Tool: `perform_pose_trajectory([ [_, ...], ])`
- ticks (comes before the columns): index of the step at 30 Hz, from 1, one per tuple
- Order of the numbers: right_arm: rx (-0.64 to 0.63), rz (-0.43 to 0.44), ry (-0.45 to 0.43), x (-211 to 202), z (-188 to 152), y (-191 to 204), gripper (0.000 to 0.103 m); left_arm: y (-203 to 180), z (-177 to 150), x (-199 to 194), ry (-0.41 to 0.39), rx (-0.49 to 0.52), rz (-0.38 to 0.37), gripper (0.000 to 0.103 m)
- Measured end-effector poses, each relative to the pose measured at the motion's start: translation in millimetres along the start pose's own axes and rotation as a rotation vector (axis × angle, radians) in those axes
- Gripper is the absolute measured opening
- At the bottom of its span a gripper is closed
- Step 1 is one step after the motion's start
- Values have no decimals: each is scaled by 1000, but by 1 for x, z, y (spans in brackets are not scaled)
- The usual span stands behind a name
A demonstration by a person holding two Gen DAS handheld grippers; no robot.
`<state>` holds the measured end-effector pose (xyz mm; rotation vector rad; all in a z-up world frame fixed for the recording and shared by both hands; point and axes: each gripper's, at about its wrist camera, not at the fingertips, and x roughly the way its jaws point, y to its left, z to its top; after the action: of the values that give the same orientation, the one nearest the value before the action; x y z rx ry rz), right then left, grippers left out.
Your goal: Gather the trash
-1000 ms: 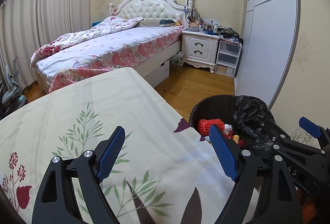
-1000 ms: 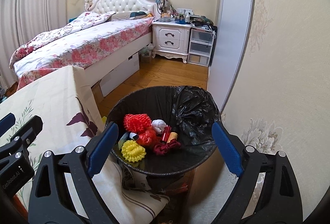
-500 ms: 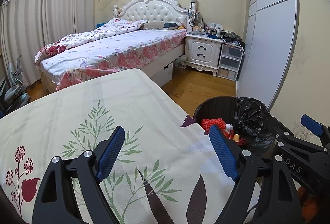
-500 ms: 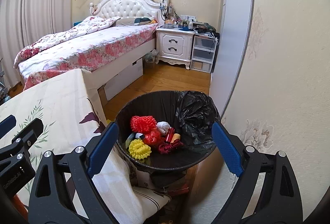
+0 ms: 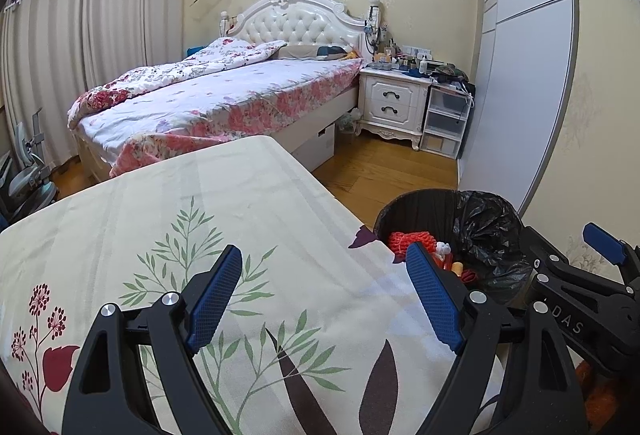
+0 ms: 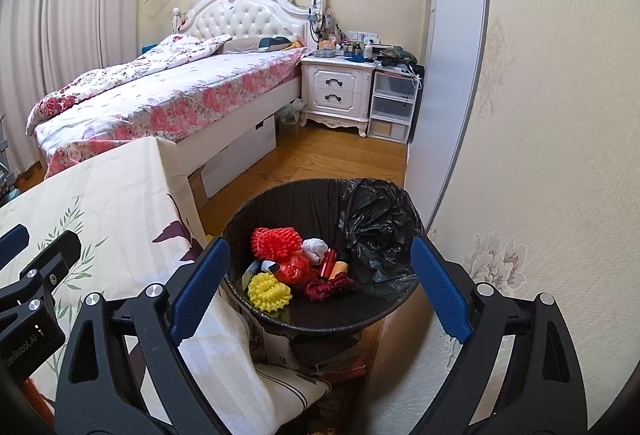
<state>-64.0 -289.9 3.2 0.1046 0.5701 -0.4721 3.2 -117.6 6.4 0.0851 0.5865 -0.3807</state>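
Both tools, left tool [image 5: 324,287] and right tool [image 6: 320,275], gape empty beside table edge [image 5: 320,191] and bin [image 6: 240,219].

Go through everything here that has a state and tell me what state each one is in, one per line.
Left tool: open, empty, over the tablecloth.
Right tool: open, empty, above the bin.
Trash bin: lined with a black bag, holding trash.
Nightstand drawers: both shut.
Curtains: drawn.
Bed: unmade, quilt bunched along one side.

Colourful trash [image 6: 296,267] lies heaped inside the black-lined bin [image 6: 384,211].
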Motion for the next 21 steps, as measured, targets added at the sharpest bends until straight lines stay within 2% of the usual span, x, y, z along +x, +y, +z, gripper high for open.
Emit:
perform_pose_trajectory([
  [21, -3, 0, 1, 0, 1, 0, 90, -3, -1, -1, 7, -6, -3, 81],
])
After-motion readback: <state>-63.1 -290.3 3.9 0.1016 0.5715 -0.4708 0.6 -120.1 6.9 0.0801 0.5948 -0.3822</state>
